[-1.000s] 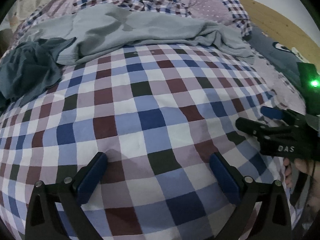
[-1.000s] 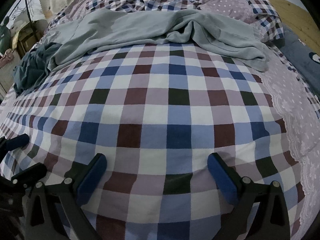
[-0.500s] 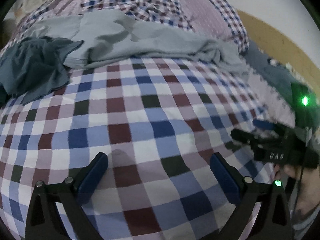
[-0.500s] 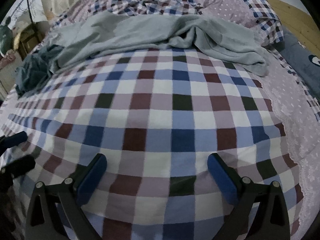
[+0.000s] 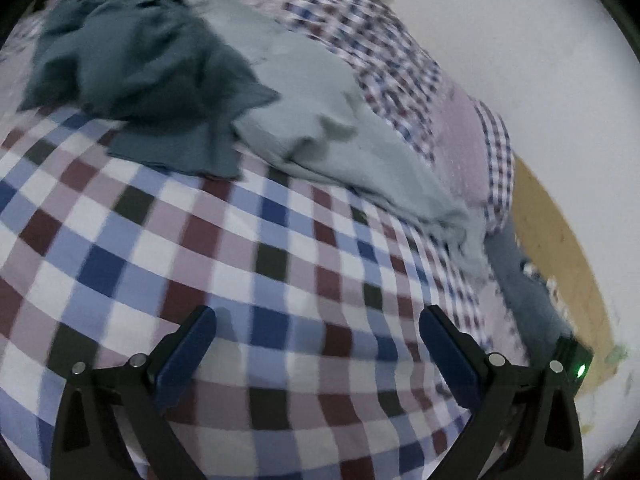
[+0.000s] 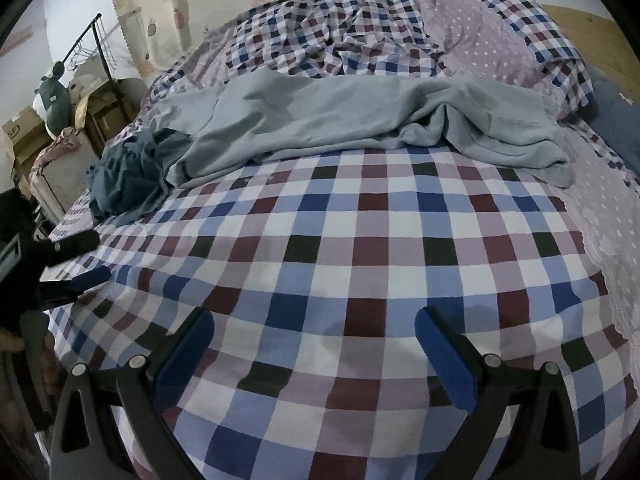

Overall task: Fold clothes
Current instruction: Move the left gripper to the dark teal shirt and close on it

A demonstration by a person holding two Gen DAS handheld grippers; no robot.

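A light grey garment (image 6: 352,120) lies spread and rumpled across the far half of the checked bed; it also shows blurred in the left wrist view (image 5: 320,120). A crumpled dark teal garment (image 6: 128,176) sits at its left end, partly overlapping it (image 5: 132,72). My left gripper (image 5: 318,340) is open over bare checked sheet, well short of both garments, and appears at the left edge of the right wrist view (image 6: 86,258). My right gripper (image 6: 314,338) is open above the sheet with nothing between its fingers.
The bed sheet (image 6: 360,260) is checked in blue, maroon and white. A bunched checked duvet (image 6: 340,28) and dotted pillow (image 6: 480,36) lie behind the garments. Boxes and a rack (image 6: 60,128) stand left of the bed. A wooden headboard (image 5: 560,260) and wall are at right.
My left gripper has swung left toward the dark teal garment, which now fills the upper left of its view. The right gripper's view has pulled back and up slightly. Both stay open.
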